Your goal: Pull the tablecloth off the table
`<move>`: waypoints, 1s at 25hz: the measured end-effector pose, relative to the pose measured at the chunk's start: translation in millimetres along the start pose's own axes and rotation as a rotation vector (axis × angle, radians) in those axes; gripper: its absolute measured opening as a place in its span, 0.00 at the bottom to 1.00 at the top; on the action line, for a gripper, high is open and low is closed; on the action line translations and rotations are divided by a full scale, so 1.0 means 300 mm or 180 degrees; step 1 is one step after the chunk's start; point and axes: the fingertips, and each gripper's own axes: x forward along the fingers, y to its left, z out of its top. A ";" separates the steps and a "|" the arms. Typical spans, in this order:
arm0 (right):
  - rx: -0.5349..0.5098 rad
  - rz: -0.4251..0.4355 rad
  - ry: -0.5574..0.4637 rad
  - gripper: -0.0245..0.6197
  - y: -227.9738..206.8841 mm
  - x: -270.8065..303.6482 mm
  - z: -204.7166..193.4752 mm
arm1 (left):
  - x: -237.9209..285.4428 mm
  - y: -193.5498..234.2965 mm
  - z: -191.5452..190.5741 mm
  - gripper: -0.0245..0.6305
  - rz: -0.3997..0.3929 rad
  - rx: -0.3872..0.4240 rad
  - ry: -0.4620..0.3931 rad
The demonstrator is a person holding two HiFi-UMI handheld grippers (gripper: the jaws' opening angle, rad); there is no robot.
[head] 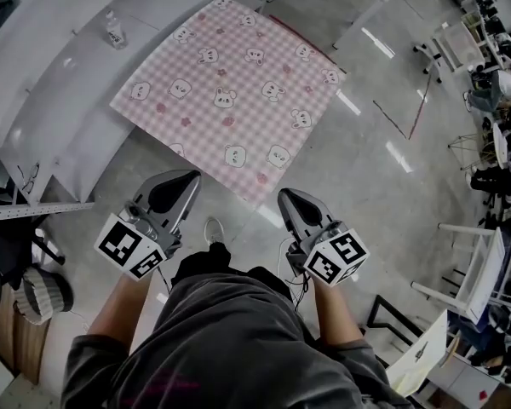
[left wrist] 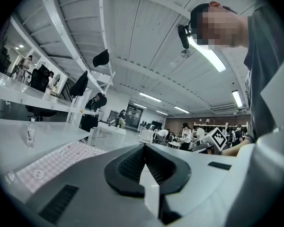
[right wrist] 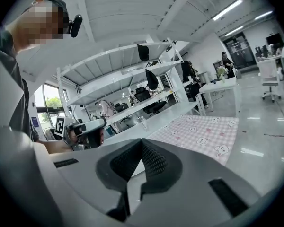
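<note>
A pink checked tablecloth (head: 234, 100) printed with small bears lies flat over a table ahead of me. It also shows low left in the left gripper view as the tablecloth (left wrist: 52, 162), and at right in the right gripper view as the tablecloth (right wrist: 203, 131). My left gripper (head: 187, 177) is held close to my body, short of the cloth's near edge, jaws shut on nothing. My right gripper (head: 284, 196) hangs beside it, also shut and empty. In their own views, the left gripper (left wrist: 143, 148) and right gripper (right wrist: 142, 143) point upward into the room.
A long white bench (head: 60, 75) runs along the cloth's left side with a small bottle (head: 113, 31) on it. White tables and chairs (head: 481, 271) stand at right. Bare grey floor (head: 366, 186) lies between me and the table. My shoe (head: 213, 228) is below the cloth's edge.
</note>
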 end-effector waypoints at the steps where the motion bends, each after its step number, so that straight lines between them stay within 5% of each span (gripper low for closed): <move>1: 0.0005 -0.0016 -0.0009 0.03 -0.006 0.013 0.009 | 0.006 0.015 0.002 0.04 -0.0005 -0.0002 0.0000; 13: 0.0069 -0.0150 0.0000 0.03 -0.115 0.114 0.049 | 0.050 0.131 -0.044 0.04 0.0060 -0.0116 0.0092; 25: 0.0344 -0.0341 0.0303 0.03 -0.465 0.250 -0.073 | 0.188 0.266 -0.247 0.04 0.0424 -0.0404 0.0374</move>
